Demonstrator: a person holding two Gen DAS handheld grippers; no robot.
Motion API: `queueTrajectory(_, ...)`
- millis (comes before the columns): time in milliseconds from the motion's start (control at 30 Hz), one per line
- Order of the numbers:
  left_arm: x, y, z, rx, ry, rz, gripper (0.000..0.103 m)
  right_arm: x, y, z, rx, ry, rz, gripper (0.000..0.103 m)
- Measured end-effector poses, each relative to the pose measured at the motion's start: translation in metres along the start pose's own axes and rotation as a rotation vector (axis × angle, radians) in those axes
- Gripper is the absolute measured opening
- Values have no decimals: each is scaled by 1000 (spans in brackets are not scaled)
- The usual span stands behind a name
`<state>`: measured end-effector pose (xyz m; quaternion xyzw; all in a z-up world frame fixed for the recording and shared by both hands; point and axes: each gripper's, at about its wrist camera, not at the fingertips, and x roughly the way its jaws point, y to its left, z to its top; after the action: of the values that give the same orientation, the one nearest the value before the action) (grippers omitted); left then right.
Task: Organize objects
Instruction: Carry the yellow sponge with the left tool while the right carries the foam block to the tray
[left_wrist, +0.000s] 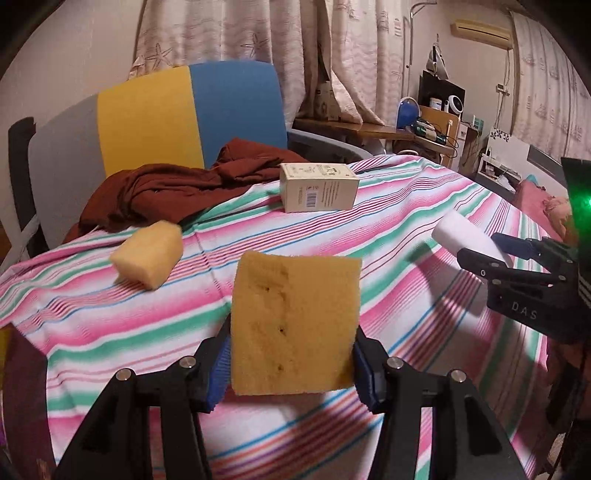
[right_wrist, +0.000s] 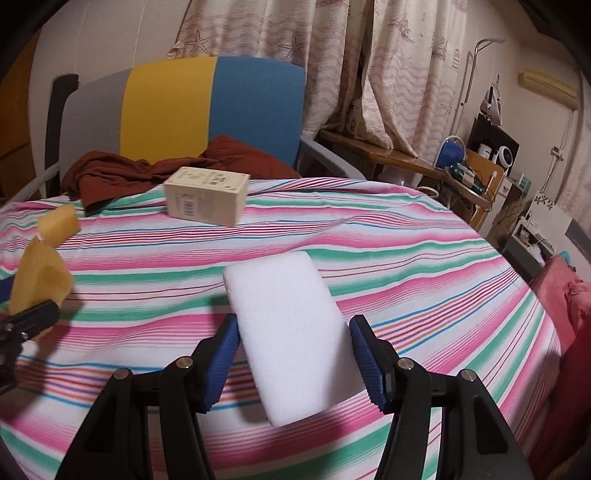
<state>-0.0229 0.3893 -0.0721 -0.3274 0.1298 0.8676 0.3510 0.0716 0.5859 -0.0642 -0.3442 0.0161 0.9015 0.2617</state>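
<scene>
Nearest in the left wrist view, the left gripper (left_wrist: 291, 363) has its jaws clenched on a large yellow sponge (left_wrist: 295, 323), the blue pads pressing both side edges so the sponge stands up above the striped cloth (left_wrist: 406, 206) that covers the tabletop. In the right wrist view, the right gripper (right_wrist: 293, 360) grasps a white foam block (right_wrist: 291, 339) the same way, its blue pads against the block's long sides, with the block tilted away from the camera and held clear of the cloth. Each gripper shows at the edge of the other's view: the right one at the right edge of the left view, the left one at the left edge of the right view.

Farther out on the cloth, to the left, a smaller yellow sponge (left_wrist: 147, 258) lies on the stripes, apart from both grippers. Beyond it, near the far edge of the tabletop, a cream cardboard box (left_wrist: 319, 188) lies on its side. Just behind the box, a crumpled dark red garment (left_wrist: 159, 192) spills over the tabletop's far edge. Behind that stands a chair (left_wrist: 184, 114) with a grey, yellow and blue back, and patterned curtains (left_wrist: 332, 55) hang along the wall.
</scene>
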Motion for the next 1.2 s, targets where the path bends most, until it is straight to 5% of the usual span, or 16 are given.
queueTrajectory(300,-22,22,-26,-60,28,-4,55,-30,40,-3,-1,1,99,61)
queueTrajectory(767,-85,34,-48,-106,15,-118,55,-80,100,-19,74,15,278,61)
queueTrajectory(1200,-163,113,-59,-278,-74,-73,55,-114,165,-8,84,16,472,62)
